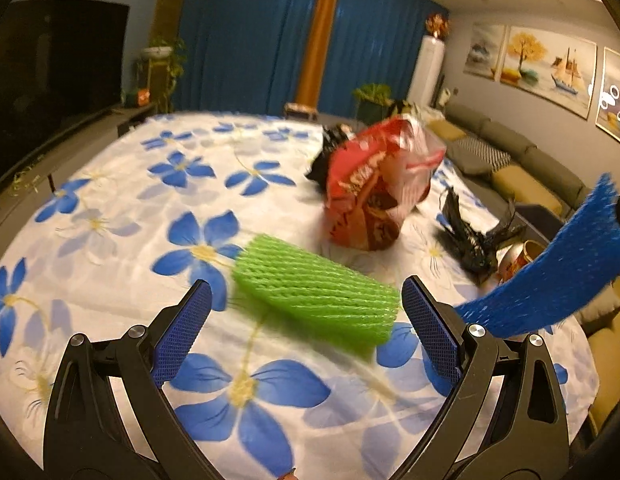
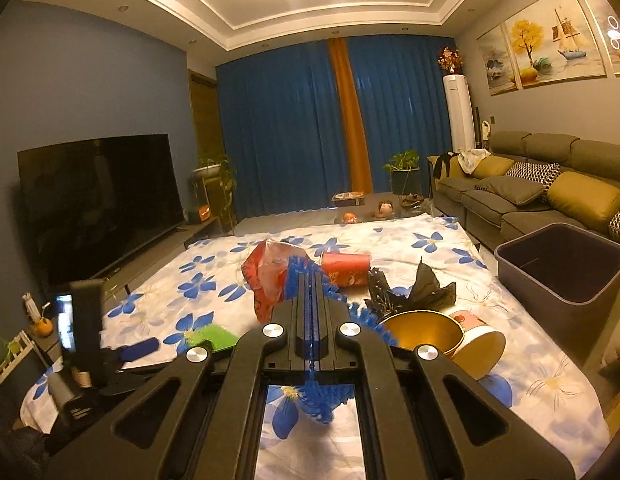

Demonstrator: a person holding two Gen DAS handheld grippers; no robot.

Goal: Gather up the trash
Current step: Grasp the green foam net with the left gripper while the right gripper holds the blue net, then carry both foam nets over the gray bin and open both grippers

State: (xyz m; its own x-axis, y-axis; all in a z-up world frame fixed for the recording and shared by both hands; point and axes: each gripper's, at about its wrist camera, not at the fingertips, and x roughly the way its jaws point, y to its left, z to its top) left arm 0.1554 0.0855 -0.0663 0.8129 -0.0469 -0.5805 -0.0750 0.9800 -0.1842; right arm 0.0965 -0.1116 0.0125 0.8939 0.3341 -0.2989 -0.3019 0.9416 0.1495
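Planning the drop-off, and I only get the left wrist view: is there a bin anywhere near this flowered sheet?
Observer: Yes. The right wrist view shows a dark bin at the right edge of the sheet, beside the sofa.
Operator: What holds the blue net at my right?
Observer: The right gripper, shut on the blue foam net.
Operator: Anything hidden behind the red bag?
Observer: A red can lies on its side just right of the red bag.
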